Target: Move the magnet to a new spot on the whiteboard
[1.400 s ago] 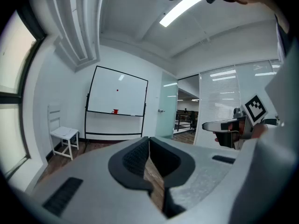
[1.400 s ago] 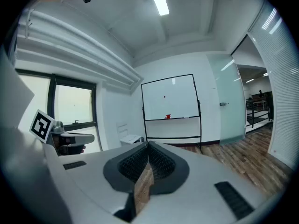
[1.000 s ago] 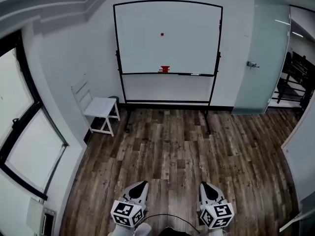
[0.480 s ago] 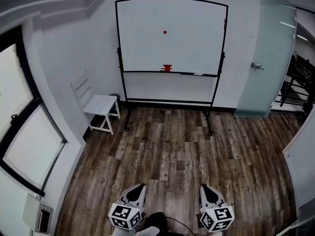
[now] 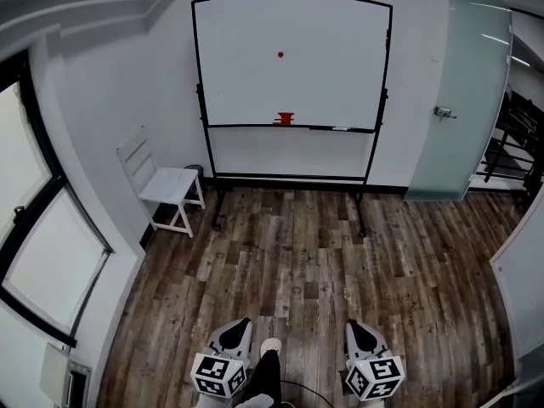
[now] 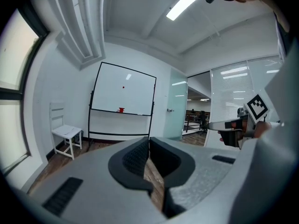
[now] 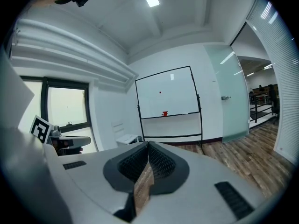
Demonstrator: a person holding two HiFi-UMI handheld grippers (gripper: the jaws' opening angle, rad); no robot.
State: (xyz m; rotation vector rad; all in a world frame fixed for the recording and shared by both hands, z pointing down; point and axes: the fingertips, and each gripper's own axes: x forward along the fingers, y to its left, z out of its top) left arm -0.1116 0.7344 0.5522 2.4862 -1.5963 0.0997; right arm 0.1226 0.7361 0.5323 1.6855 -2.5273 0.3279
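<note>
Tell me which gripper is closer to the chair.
Left. The left gripper sits low in the head view, on the chair's side but far from it; the right gripper is level with it, farther right.

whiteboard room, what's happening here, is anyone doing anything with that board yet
Someone holds a left gripper and a right gripper, both shut and empty, low over the wooden floor, well short of the whiteboard. The small red magnet sits on the board's upper middle, untouched. A red item rests on its tray, and a white chair stands beside it.
</note>
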